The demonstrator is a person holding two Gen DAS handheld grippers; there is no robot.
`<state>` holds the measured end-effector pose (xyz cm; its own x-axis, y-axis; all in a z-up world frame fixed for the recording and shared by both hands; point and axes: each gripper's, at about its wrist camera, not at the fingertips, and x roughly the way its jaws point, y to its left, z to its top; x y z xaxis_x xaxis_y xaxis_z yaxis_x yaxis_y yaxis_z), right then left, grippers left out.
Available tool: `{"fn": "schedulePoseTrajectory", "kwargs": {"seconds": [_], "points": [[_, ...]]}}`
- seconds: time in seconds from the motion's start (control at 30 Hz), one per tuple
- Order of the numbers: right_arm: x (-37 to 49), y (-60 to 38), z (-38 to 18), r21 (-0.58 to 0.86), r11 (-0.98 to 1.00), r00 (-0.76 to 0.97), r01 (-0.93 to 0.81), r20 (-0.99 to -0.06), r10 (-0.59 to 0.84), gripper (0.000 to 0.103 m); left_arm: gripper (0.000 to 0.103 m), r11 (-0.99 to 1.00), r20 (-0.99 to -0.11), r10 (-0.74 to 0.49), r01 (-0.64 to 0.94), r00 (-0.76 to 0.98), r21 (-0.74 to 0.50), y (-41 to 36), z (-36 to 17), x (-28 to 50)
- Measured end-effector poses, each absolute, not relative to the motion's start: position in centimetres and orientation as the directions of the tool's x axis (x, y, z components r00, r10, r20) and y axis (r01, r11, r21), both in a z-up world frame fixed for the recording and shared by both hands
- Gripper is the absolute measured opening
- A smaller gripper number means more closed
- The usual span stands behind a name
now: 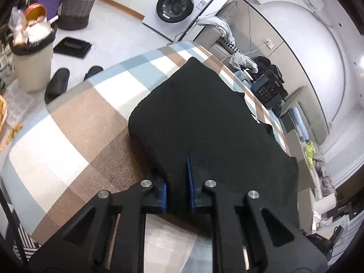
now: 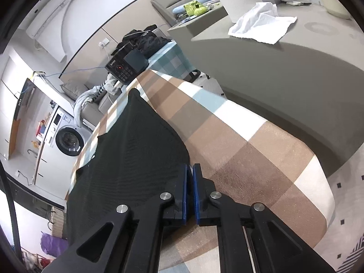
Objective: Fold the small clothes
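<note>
- We've got the left hand-held gripper [image 1: 178,179] pinching the black garment's [image 1: 200,113] near edge on the checked desk [image 1: 75,122].
- Right hand-held gripper [image 2: 190,188] is clamped on its near right corner.
- Probably best to lift both evenly, keeping the edge taut.

I see a black knit garment [image 1: 204,118] on a tablecloth [image 1: 75,136] checked in brown, tan, white and pale blue. Both my grippers are black with blue pads: the left gripper [image 1: 177,182] and the right gripper [image 2: 190,182]. The washing machine [image 1: 179,4] is white with a dark round door. The laundry basket [image 1: 77,2] is woven in beige and grey bands over dark brown (purple cloth beside it). A white cloth [image 2: 261,22] lies on a grey surface.
</note>
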<state>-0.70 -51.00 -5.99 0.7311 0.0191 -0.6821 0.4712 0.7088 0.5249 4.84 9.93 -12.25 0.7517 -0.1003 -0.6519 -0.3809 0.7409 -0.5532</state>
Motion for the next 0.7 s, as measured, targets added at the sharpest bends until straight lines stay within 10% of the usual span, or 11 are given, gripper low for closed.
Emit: {"fn": "schedulePoseTrajectory", "kwargs": {"seconds": [0.47, 0.7], "points": [[2.5, -42.7, -2.8, 0.465, 0.878, 0.742, 0.116, -0.628, 0.235, 0.044, 0.013, 0.79, -0.648, -0.056, -0.363, 0.76, -0.494, 8.5, -10.5, 4.8], [4.0, -37.6, -5.2, 0.438, 0.899, 0.645, -0.007, -0.685, 0.339, 0.045, 0.04, 0.782, -0.69, -0.032, -0.412, 0.723, -0.468, 9.4, -11.8, 5.2]]}}
